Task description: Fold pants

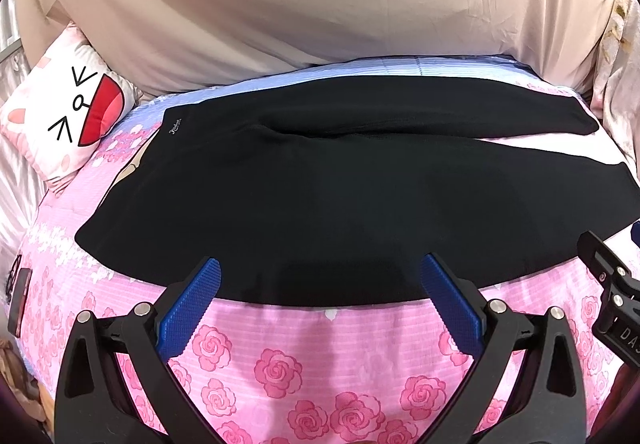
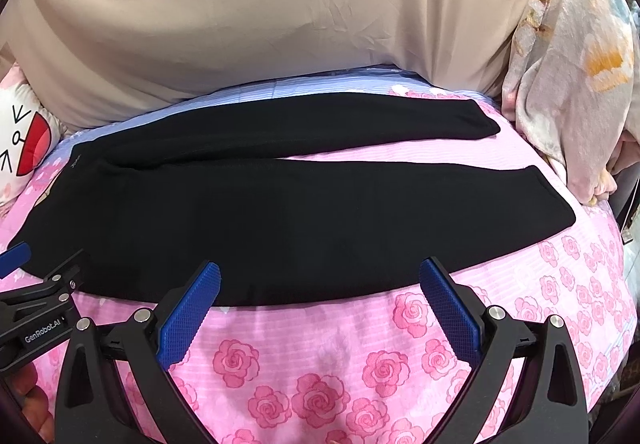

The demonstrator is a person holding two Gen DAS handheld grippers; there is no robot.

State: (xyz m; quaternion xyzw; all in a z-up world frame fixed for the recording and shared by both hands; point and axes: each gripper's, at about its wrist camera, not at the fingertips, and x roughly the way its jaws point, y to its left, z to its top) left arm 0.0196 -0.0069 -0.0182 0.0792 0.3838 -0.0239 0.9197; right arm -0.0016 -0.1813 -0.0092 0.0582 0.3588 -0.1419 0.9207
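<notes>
Plainly, the black pants (image 1: 320,203) lay flat and unfolded on the pink rose-print bedspread (image 1: 280,364), filling the middle of both wrist views. Their long axis ran from 9 o'clock to 3 o'clock: the waistband (image 1: 132,171) pointed toward 9, with a small pale logo (image 1: 175,125) near its far corner, and the two cuffs pointed toward 3. The legs lay apart in a narrow V, the far leg (image 2: 320,123) toward 12 and the near leg (image 2: 360,211) toward 6, with a strip of bedspread showing between them.

The left gripper (image 1: 320,276) stood wide open and empty, its blue pads (image 1: 192,308) just over the near hem at 6 o'clock. The right gripper (image 2: 320,276) was likewise spread and holding nothing, set further toward the cuffs along that same edge.

The likeliest trouble, I judged, was a pinch that took bedspread along with the hem, since the soft cover sat directly under the thin edge; the lift would then drag the bedding. Uneven lifting by the two grippers could skew the near leg across the far one, and the dark knit might sag between the two holds.

Beyond the pants, a cartoon-face pillow (image 1: 68,119) sat at 10 o'clock, a beige sheet (image 1: 320,3) rose at 12, and a floral blanket (image 2: 568,83) was bunched at 2.
</notes>
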